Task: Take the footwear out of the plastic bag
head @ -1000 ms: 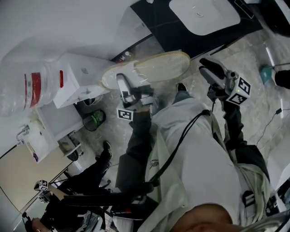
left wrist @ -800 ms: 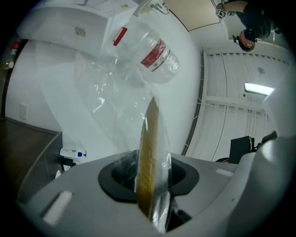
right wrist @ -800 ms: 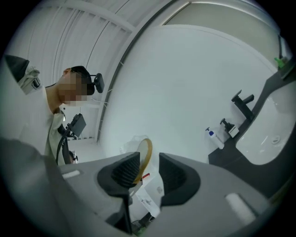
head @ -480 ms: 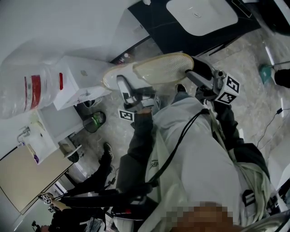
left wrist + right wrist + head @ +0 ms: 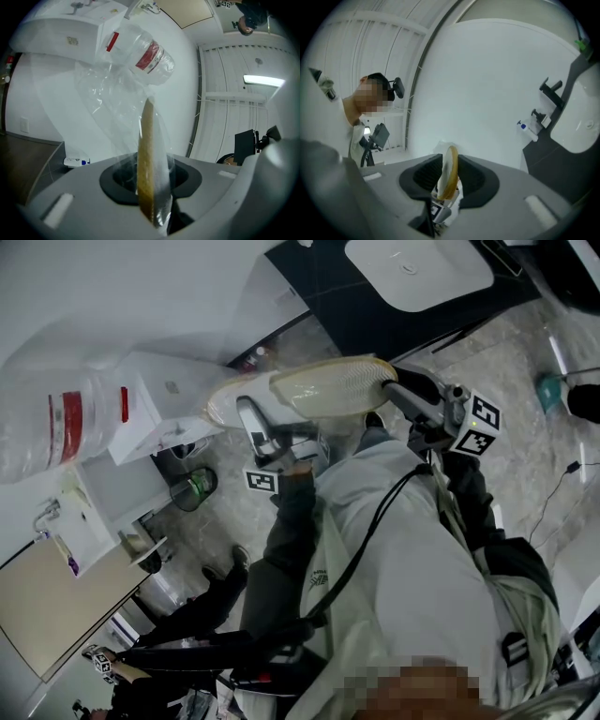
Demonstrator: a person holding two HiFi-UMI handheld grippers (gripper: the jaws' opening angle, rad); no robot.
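A pale slipper [image 5: 328, 385] with a yellowish sole is held up, partly wrapped in a clear plastic bag [image 5: 108, 93]. My left gripper [image 5: 246, 411] is shut on the slipper's left part through the bag. In the left gripper view the slipper [image 5: 149, 159] stands edge-on between the jaws [image 5: 150, 187] under crinkled film. My right gripper [image 5: 398, 382] is at the slipper's right end. Its jaws have just been closing, and in the right gripper view the slipper's rim [image 5: 450, 171] and a small label sit pinched between them [image 5: 447, 183].
A large clear water bottle with a red label [image 5: 66, 423] lies at the left beside a white cabinet [image 5: 164, 390]. A white basin [image 5: 417, 268] sits in a dark counter at the top. Another person [image 5: 187, 615] is at the lower left.
The right gripper moved left from a spot clear of the slipper to its right end and closed on it. The left gripper stayed put.
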